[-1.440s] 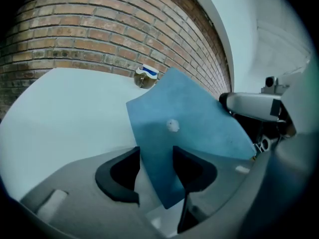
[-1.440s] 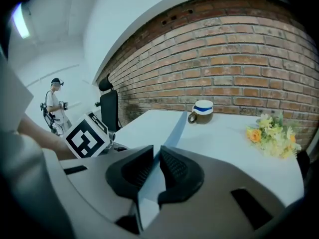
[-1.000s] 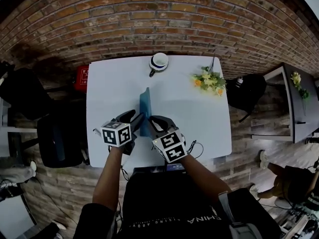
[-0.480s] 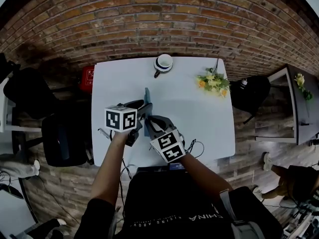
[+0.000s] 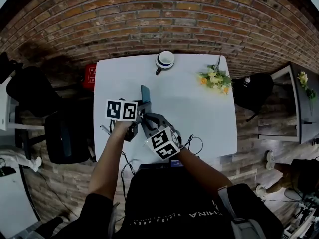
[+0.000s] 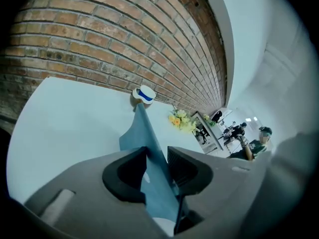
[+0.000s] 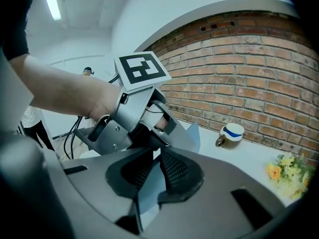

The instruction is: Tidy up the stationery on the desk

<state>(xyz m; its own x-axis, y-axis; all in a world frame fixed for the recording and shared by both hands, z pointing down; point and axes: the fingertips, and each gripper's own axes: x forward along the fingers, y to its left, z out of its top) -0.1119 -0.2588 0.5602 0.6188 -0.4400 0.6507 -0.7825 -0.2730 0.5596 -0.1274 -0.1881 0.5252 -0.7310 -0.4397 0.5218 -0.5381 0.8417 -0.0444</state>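
**Desk:** Where is the thin blue folder [image 5: 145, 94]?

**Photographer:** It stands up on edge over the white counter [image 5: 199, 113], between both tools. The white mug with a blue band [image 5: 165, 59] sits well apart, by the brick wall [image 5: 159, 19].

**Desk:** And the right hand-held gripper [image 7: 155, 156]?

**Photographer:** It is clamped on the folder, with its ribbed pads pressed against it.

**Desk:** The left hand-held gripper [image 6: 157, 156]?

**Photographer:** Its jaws have just been closing. The folder runs between them, not yet pinched.
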